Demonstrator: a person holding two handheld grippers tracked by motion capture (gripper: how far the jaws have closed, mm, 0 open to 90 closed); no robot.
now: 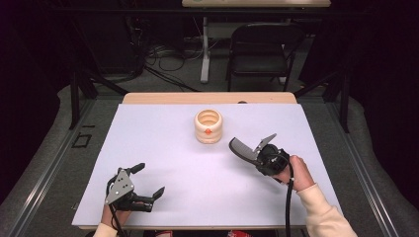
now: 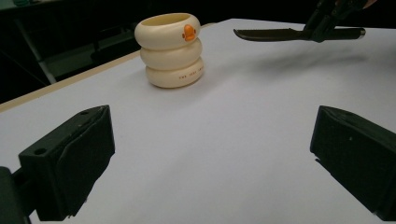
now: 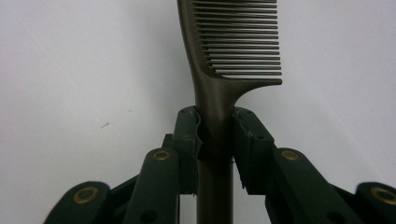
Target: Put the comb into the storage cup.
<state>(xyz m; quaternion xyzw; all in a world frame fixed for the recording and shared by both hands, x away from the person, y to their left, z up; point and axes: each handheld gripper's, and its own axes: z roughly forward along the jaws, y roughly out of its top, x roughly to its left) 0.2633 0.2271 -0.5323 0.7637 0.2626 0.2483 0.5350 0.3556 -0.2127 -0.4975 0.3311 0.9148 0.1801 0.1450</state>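
A dark comb [image 3: 219, 56] is clamped by its handle between the pads of my right gripper [image 3: 215, 126], teeth pointing away. In the high view the comb [image 1: 241, 148] hangs just above the white table cover, right of centre, with the right gripper [image 1: 254, 154] shut on it. A cream cup [image 1: 208, 126] made of three stacked rings, with a small orange mark, stands upright at the centre back; the comb's tip is a short way to its right. My left gripper [image 1: 149, 180] rests open near the front left edge, nothing between its jaws. The cup [image 2: 170, 49] and the comb [image 2: 280, 33] also lie ahead in the left gripper view.
A white sheet [image 1: 163, 153] covers most of the wooden table [image 1: 148, 98]. A black folding chair [image 1: 262, 47] and a table leg with cables stand on the floor beyond the far edge.
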